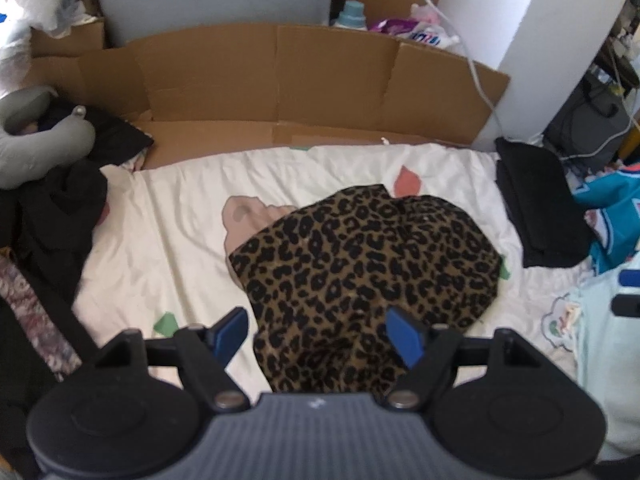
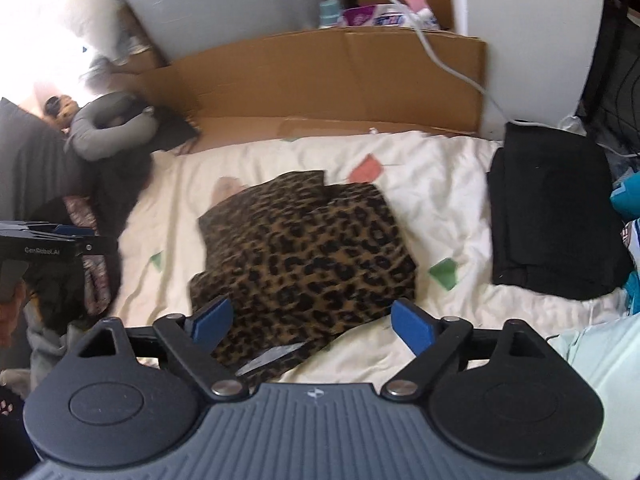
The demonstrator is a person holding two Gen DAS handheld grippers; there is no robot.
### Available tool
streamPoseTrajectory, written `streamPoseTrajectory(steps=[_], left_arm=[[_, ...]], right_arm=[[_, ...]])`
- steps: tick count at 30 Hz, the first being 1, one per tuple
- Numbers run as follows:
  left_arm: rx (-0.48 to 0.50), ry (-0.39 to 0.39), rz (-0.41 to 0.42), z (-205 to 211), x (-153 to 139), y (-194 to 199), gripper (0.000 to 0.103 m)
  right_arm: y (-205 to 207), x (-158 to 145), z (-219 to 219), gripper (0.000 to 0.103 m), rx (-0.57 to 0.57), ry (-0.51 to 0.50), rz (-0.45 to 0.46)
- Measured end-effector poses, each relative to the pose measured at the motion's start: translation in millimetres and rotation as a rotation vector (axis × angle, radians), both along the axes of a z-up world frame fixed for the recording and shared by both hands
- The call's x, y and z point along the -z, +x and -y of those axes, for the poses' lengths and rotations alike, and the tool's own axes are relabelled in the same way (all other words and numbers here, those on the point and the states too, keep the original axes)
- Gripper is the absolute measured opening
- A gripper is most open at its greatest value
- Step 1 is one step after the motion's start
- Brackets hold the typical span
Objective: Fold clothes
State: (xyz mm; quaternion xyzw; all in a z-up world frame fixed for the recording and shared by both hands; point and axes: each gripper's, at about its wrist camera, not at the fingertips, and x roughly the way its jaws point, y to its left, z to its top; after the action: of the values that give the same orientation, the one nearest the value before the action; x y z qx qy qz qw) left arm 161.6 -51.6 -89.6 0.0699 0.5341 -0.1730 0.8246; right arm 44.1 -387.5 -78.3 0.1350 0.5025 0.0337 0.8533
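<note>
The near edge of the leopard-print brown and black garment (image 1: 360, 276) disappears under the left gripper's grey body in the left wrist view, so how far it reaches toward the person cannot be told. In the right wrist view the whole scene is a little smeared, and a thin dark strip at the cloth's near edge is too blurred to identify. The heap of dark clothing (image 1: 56, 216) at the left edge is cut off by the frame.

The left gripper (image 1: 320, 334) has its blue-padded jaws spread wide, released, poised above the near part of the leopard garment; the pads grip nothing. The right gripper (image 2: 312, 326) is also spread wide and empty, with the garment's near right corner between and below its fingers, though touch cannot be confirmed. The left gripper's black frame also shows at the left edge of the right wrist view.

The garment lies partly folded in the middle of a cream bedsheet with pink and green patches (image 1: 192, 216). A folded black cloth (image 2: 556, 208) sits on the sheet's right side, beside a teal garment (image 1: 608, 208). A grey neck pillow (image 1: 36, 136) rests at the left. Flattened brown cardboard (image 1: 300, 76) stands along the far edge, with a white cable (image 2: 440, 60) draped over it.
</note>
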Motion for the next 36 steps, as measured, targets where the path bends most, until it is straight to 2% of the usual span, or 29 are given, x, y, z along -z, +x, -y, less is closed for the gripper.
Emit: streamPoseTrajectory(steps=[6,10,17,20,26,29,31,36], left_arm=[[0.028,-0.006,0.015,9.8,21.7,25.7,0.079],[0.046,-0.012,0.040,13.1,36.8,36.5,0.080],[0.082,-0.014,0.075,16.8,84.0,61.1,0.082],[0.095,-0.006,0.106,16.7,106.5,76.5,0.083],[0.073,-0.004,0.178,4.6,157.1,109.7,0.085],[0.114,-0.006,0.162,0.9,180.6,122.7,0.086],[0.128,-0.004,0.141,-3.1,192.9,131.2,0.086],[0.136,0.008,0.020,-9.2,223.3,154.9,0.084]], right_arm=[[12.7,29.8,18.8,0.091,0.020,-0.030,-0.047],[18.4,43.2,21.1,0.091,-0.014,-0.027,-0.032],[37.5,65.2,29.0,0.091,-0.040,-0.051,0.022],[52.3,88.0,34.9,0.091,-0.053,-0.050,0.029],[82.8,143.3,55.7,0.091,0.029,0.018,0.048],[92.8,164.7,53.6,0.091,-0.012,-0.011,0.059],[98.0,177.8,54.0,0.091,-0.025,-0.005,0.036],[104.9,204.0,54.9,0.088,-0.041,-0.005,-0.017]])
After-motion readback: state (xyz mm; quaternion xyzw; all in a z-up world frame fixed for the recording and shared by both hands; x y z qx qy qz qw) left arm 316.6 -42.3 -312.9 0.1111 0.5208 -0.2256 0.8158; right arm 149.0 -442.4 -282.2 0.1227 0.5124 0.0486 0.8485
